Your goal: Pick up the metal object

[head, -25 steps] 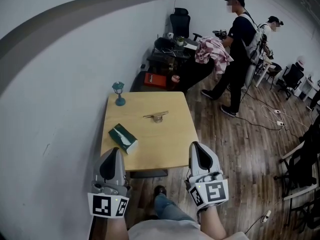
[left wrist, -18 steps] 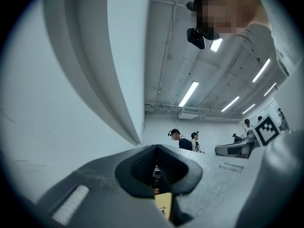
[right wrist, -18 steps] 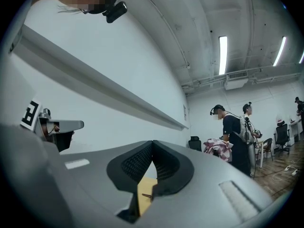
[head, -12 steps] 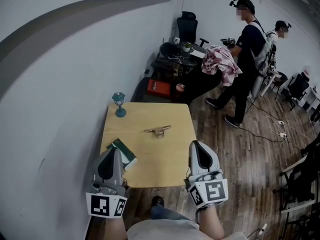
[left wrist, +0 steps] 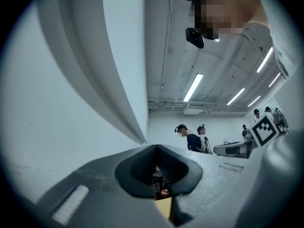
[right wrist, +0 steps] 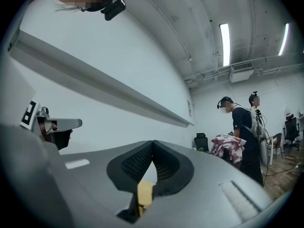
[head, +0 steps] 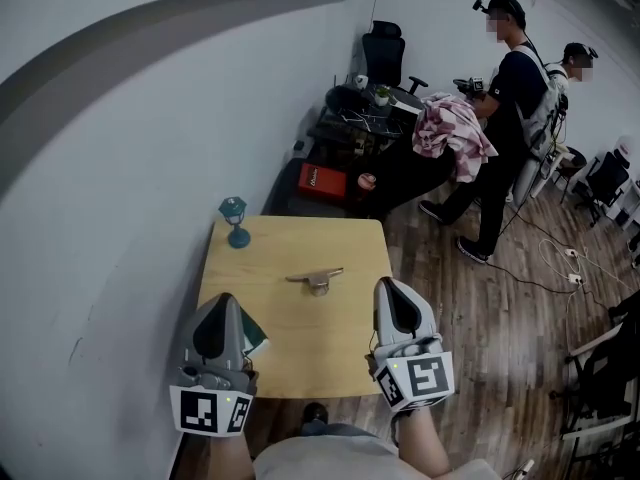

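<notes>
**Closing in on the counter, both grippers still shut and empty**

Head view: the counter has slid down the frame over the last second, so the person has walked up to it. Its near edge now sits level with the gripper bodies. Metal object lies flat near the counter's middle. It hasn't been touched and keeps the same pose on the wood, but it's now much nearer the gripper tips. It lies between the two grippers, closer to the right one. Left gripper now covers most of the green box, which was in full view a second ago. Right gripper is over the near right part of the counter. Neither touches anything.

Left gripper view: left gripper has its jaws together at the tips with nothing between them. Only a sliver of counter shows low in the gap. It's aimed at wall and ceiling, and the object isn't in view.

Right gripper view: right gripper has its jaws closed and empty, same as before. There's a strip of counter below the tips and no object in frame.

My read is that this is still the approach. The right gripper looks the likelier pick. Before any grasp it has to tip down toward the object and open.
</notes>
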The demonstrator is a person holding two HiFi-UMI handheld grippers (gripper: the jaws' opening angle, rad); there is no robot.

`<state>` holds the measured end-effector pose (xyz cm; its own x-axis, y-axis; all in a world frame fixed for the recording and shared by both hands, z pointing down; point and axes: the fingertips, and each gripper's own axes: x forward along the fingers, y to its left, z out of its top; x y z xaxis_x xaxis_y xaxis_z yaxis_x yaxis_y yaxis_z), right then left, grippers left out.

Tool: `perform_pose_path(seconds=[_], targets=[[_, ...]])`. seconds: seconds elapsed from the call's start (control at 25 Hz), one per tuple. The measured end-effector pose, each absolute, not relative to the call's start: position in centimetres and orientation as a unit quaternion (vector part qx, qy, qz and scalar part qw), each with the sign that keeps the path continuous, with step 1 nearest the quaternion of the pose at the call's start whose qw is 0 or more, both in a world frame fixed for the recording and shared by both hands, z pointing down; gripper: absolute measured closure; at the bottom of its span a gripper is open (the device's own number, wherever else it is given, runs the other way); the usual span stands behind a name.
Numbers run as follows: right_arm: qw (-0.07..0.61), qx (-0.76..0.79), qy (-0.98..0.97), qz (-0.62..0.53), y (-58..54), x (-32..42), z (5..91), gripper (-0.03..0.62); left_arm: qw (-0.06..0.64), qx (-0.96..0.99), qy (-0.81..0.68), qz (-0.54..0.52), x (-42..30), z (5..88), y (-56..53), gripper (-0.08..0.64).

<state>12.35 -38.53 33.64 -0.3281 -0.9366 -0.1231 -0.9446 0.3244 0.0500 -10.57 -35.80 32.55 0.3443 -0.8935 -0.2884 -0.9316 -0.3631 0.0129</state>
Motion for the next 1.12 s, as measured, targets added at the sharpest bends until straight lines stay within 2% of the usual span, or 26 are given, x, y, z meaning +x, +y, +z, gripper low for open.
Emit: perform_pose_path(seconds=[0.36,0.84,1.12], targets=[[-0.009,-0.564,0.826,0.011,-44.0,12.4,37.7,0.591,0.070,-0.800,0.585,0.115,-10.4,33.7,-39.3,0.555],[-0.124,-0.548,0.813,-0.155,-48.9,12.2,51.1,0.589,0.040,-0.791,0.606,0.080,-10.6,37.1,-41.9,0.555],[-0.185,-0.524,0.801,-0.224,-49.0,11.4,58.2,0.534,0.026,-0.787,0.613,0.067,-10.9,38.4,-42.3,0.555]])
